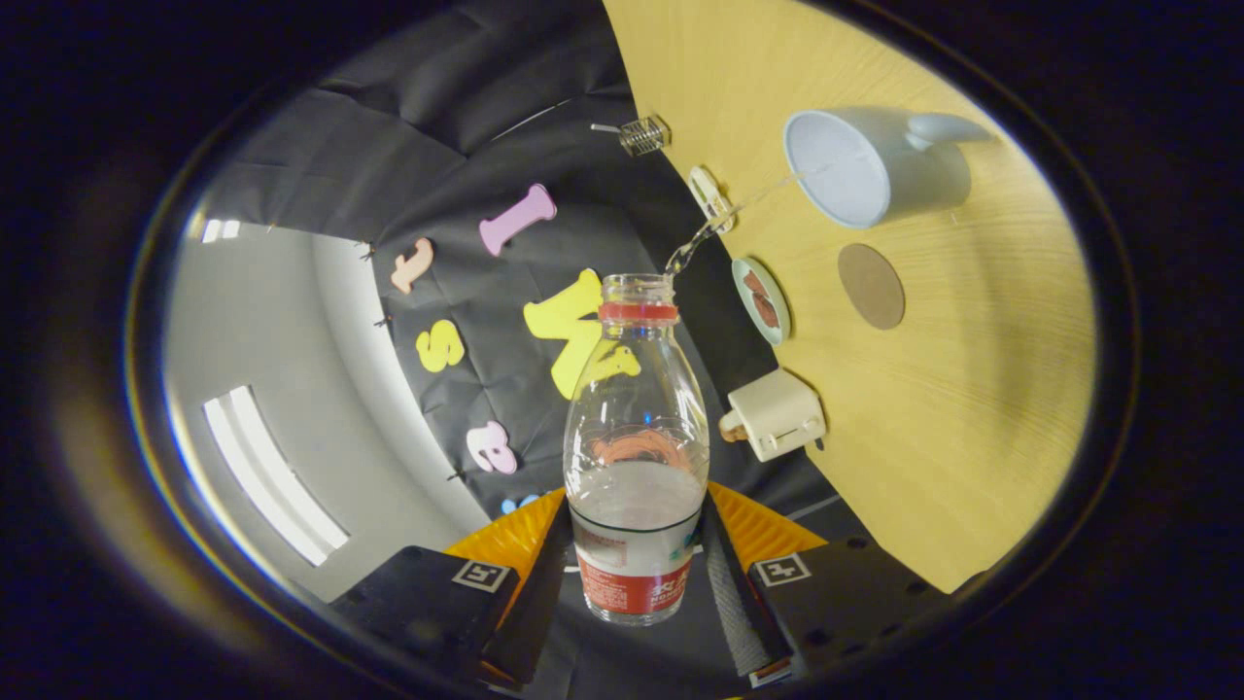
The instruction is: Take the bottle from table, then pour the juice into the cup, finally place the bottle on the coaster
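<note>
A clear plastic bottle [637, 437] with a red neck ring, an open mouth and a red-and-white label sits between my fingers. My gripper [637, 549] is shut on its labelled lower body. The bottle is tipped, so the wooden table [952, 437] appears turned on its side. Clear liquid lies in the bottle's lower part. A thin stream [739, 209] runs from the mouth into the pale blue cup [841, 170], which stands on the table beyond the bottle. A round brown coaster [871, 285] lies bare beside the cup, nearer to me.
A small green dish [761, 299] with brown pieces sits by the table edge near the coaster. A white boxy object [775, 413] lies nearer to my fingers. A wire coil [643, 134] and a small white item [709, 194] lie at the table's far edge.
</note>
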Tool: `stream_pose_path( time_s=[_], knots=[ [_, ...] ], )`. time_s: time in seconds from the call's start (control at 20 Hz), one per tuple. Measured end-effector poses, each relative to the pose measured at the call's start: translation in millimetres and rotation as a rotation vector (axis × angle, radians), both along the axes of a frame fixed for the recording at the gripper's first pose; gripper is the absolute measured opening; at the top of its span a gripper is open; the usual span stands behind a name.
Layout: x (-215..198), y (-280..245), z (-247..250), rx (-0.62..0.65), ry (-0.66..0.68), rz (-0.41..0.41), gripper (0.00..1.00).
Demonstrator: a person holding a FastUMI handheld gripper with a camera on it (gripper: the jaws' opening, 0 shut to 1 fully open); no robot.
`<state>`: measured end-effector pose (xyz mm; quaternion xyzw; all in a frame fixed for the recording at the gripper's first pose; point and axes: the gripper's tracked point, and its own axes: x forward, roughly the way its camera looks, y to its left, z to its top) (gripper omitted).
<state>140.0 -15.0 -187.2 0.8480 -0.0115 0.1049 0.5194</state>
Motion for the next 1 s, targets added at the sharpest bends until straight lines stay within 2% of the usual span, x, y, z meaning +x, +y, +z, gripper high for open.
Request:
stream_pose_path(
  time_s=[0.45, 0.75, 1.0],
  knots=[
    [-1.1, -11.9, 5.3, 0.065, -0.01, -0.004, 0.76],
    [-9.7, -20.3, 41.7, 0.121, -0.062, -0.015, 0.76],
    [-7.4, -21.1, 45.8, 0.135, -0.062, -0.005, 0.76]
  ],
)
